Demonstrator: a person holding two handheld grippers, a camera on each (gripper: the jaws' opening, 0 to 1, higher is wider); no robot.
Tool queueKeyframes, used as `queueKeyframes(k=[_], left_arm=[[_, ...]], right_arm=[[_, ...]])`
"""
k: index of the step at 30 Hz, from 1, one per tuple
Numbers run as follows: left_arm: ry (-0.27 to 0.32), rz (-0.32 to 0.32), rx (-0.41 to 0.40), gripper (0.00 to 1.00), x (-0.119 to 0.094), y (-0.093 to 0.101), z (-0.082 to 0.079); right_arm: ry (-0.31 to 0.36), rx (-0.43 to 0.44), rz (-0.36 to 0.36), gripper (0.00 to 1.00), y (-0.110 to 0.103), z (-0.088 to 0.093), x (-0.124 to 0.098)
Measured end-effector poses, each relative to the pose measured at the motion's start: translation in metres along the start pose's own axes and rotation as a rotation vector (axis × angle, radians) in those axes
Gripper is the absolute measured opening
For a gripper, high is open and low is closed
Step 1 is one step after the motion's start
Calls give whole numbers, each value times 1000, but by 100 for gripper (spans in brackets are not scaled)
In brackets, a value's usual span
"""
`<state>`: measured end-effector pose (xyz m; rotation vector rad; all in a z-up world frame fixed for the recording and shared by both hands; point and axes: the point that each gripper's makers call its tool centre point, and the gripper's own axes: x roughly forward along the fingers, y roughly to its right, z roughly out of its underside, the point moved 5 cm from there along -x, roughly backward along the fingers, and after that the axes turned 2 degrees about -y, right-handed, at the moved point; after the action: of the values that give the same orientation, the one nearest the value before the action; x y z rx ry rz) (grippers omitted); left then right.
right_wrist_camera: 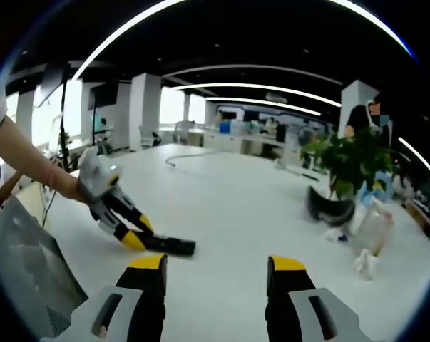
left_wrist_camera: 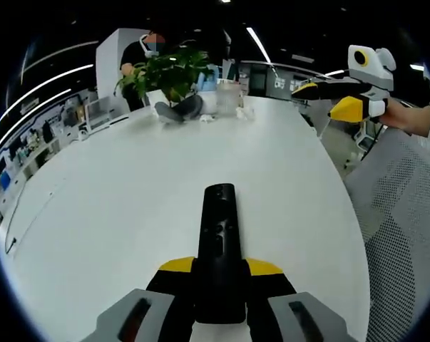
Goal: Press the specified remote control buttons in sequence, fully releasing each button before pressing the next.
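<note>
Left gripper view — one remote (left_wrist_camera: 219, 246) clamped in left tool (left_wrist_camera: 220, 274); right tool (right_wrist_camera: 218, 274) agape.

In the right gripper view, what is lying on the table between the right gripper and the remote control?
Nothing. In the right gripper view, only bare white table lies between the open right gripper and the remote control, which the left gripper holds.
</note>
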<state>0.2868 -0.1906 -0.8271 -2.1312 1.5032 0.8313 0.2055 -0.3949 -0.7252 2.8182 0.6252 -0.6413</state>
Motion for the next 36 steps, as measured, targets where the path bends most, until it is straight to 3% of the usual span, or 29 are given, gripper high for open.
queueKeyframes(k=[36], left_arm=[[-2, 26, 29, 25, -6, 15, 5]], right_arm=[[-5, -10, -6, 54, -1, 0, 1]])
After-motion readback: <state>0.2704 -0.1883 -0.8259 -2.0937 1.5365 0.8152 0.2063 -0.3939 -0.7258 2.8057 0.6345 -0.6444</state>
